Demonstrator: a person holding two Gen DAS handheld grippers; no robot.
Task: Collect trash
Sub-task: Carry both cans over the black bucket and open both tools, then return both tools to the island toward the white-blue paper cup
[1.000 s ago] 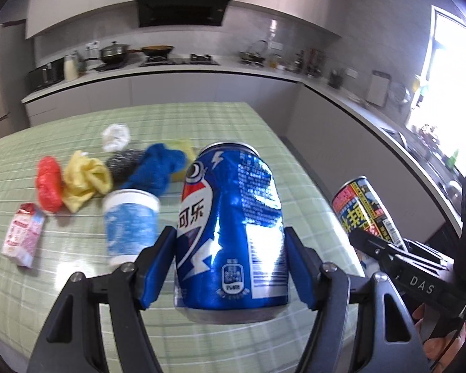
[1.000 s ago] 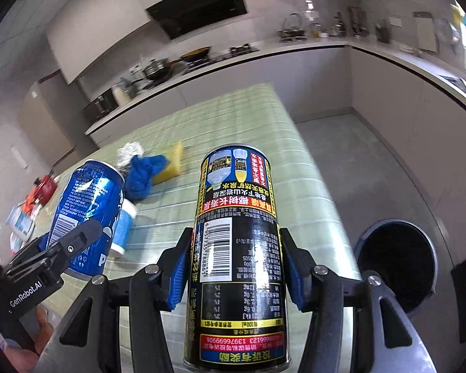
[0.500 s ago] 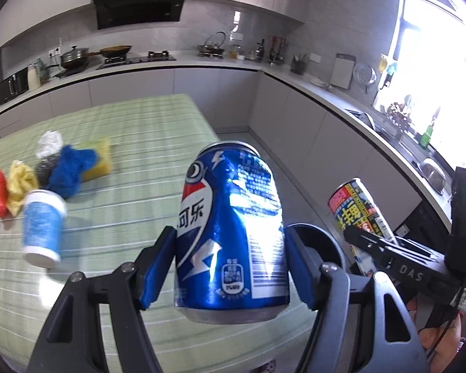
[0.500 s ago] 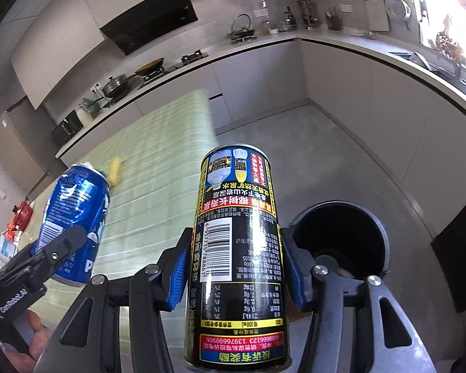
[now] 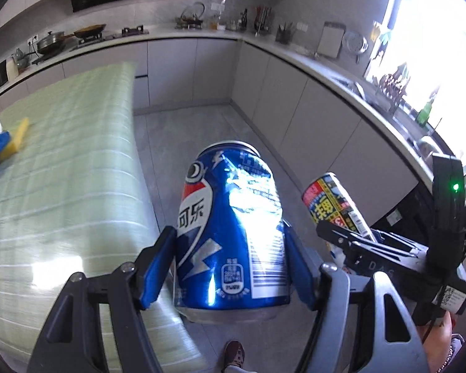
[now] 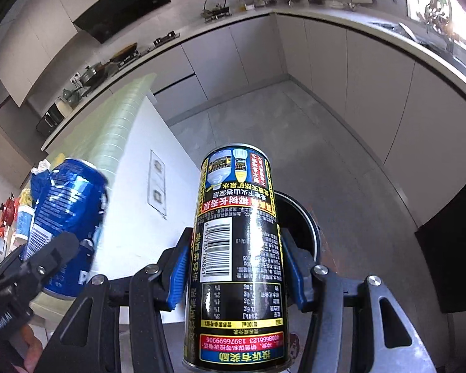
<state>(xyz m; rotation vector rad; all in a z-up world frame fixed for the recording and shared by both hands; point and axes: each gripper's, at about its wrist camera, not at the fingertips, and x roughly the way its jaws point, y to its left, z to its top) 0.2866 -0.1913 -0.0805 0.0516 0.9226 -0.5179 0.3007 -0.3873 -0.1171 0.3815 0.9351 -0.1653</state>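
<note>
- The table (image 5: 62,192) has a green cloth and stands left of both cans.
- The bin (image 6: 304,227) is black and round, on the floor just behind the black can, right of the table.
- The left gripper (image 5: 230,267) squeezes the blue can (image 5: 230,233), off the table's right edge, over the floor.
- The right gripper (image 6: 236,267) squeezes the black can (image 6: 239,248) upside down, right of the table.

We see blue cola can (image 5: 230,233): dented, glossy, upright, clamped between blue pads, off table edge (image 5: 139,168), above grey floor. We see tall black can (image 6: 237,258): printed label upside down, barcode facing us, upright, clamped between blue pads, right of table, directly in front of round black bin (image 6: 304,227). Remaining litter (image 6: 18,214) sits on table top, far side.
</note>
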